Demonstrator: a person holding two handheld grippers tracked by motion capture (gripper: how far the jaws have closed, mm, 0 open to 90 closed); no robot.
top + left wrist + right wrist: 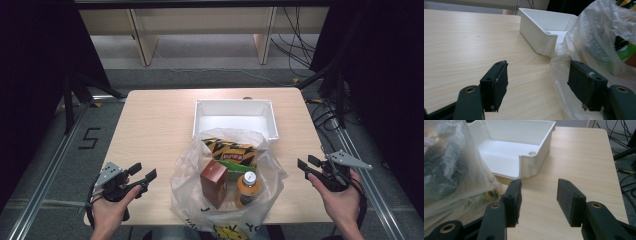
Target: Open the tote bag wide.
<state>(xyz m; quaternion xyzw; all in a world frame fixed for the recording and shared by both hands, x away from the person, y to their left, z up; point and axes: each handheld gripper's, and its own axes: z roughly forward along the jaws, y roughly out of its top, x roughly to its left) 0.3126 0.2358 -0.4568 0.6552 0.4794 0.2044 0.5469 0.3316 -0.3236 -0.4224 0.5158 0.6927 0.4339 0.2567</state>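
**Both tools open, flanking the bag of groceries**

Left tool [142,176]: held low at the near left corner of the tabletop [155,125], hand wrapped under it, jaws pointing right toward the plastic bag [187,175]. Jaws spread wide, nothing between them. In the left gripper view the right jaw sits just beside the bag's film; I cannot tell whether it touches.

Right tool [308,164]: held at the near right edge, jaws pointing left toward the bag, apart from it. Jaws parted, empty.

Bag: clear plastic, mouth open upward, at the near middle of the tabletop. Inside: a brown box [214,181] standing upright, an orange bottle [247,188] with white cap beside it, a yellow-and-black snack packet [231,150] behind them.

White bin [235,103]: just behind the bag, empty, touching or nearly touching it.

Surface: pale wood grain. Room: grey floor, metal rails either side, black cables [300,50] at far right, dark curtains.
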